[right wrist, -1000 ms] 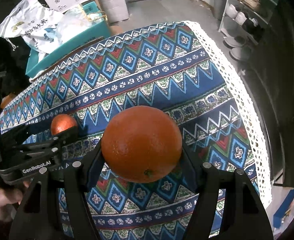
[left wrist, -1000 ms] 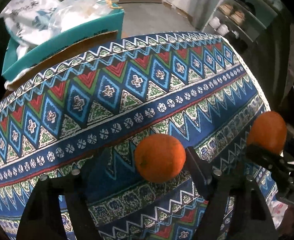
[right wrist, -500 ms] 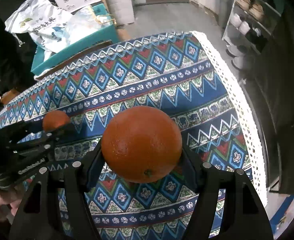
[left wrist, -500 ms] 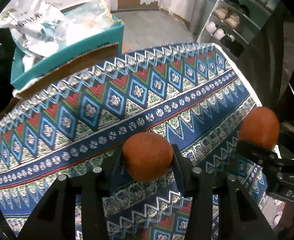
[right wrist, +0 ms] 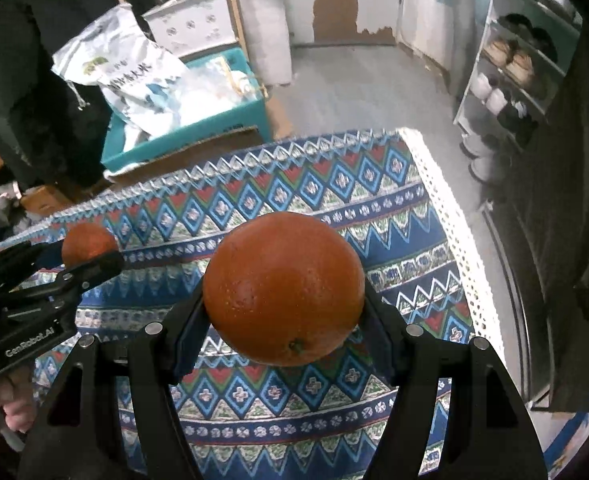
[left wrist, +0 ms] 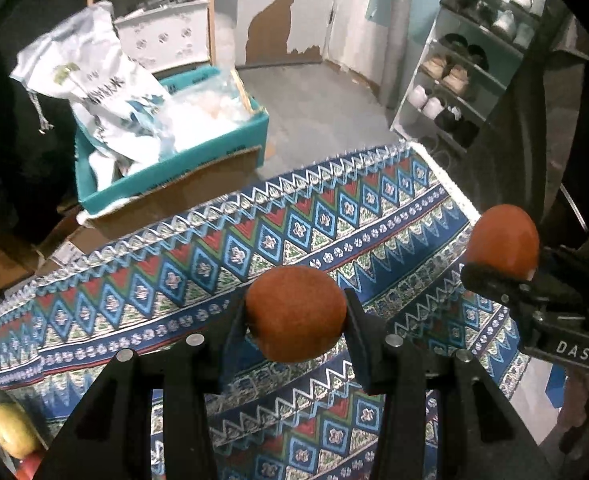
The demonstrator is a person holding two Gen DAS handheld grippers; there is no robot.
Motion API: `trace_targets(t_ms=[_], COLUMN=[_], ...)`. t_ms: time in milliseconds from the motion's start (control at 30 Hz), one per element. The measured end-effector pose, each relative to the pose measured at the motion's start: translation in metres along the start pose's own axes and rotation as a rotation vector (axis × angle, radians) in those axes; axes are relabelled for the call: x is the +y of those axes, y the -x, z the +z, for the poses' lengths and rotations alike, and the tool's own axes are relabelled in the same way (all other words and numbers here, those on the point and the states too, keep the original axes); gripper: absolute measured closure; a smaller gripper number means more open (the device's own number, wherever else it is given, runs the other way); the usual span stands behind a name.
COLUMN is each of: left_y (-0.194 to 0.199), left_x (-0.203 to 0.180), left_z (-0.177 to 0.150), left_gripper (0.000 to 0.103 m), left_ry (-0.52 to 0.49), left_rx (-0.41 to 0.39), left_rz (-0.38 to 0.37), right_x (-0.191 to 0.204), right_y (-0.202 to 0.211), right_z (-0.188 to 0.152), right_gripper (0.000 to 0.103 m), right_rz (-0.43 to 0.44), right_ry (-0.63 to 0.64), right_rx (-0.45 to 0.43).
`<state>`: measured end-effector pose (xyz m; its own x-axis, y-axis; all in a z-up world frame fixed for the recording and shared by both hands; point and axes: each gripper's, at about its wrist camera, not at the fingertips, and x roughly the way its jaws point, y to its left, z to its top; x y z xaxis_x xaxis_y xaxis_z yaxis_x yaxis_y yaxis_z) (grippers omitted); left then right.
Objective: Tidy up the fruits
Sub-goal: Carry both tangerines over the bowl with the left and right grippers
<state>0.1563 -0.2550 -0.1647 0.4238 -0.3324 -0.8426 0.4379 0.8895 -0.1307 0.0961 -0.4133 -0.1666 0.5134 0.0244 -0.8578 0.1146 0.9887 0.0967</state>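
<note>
Left gripper (left wrist: 296,320) closed tight on a small orange (left wrist: 295,314), one pad on each side. Small orange up in the air over the cloth (left wrist: 198,264), not touching it.

Right gripper (right wrist: 284,300) clamped on a big orange (right wrist: 283,288), jaws about half wide, pads pressed on both sides. Big orange also up off the cloth, stem end down toward the camera.

Seen from the left camera: big orange far over at the right, near the cloth's white edge. Seen from the right camera: small orange at the left, well apart from the big one.

Yellow fruit (left wrist: 8,426) at the bottom left corner of the left view, partly cut off. Cannot tell what kind.

Past the table: teal box (left wrist: 182,168) with a white bag (left wrist: 102,92) in it, on the floor. Shoe rack (left wrist: 470,68) at the right wall.
</note>
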Motion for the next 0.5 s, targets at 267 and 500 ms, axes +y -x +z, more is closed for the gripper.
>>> trace_targets(t_ms=[267,500], left_y=[0.048,0.092], left_x=[0.005,0.009], left_z=[-0.002,-0.005], left_gripper=[0.057,0.057], left_ry=[0.015,0.007], left_rx=[-0.070,-0.131], left_rz=[-0.004,0.005], right_x=[0.016,0.033], right_y=[0.034,0.066], right_z=[0.006,0.012], right_gripper=[0.034,0.034], right_rz=[0.019,0.033], right_ry=[0.031,0.064], right_rx=[-0.055,-0.109])
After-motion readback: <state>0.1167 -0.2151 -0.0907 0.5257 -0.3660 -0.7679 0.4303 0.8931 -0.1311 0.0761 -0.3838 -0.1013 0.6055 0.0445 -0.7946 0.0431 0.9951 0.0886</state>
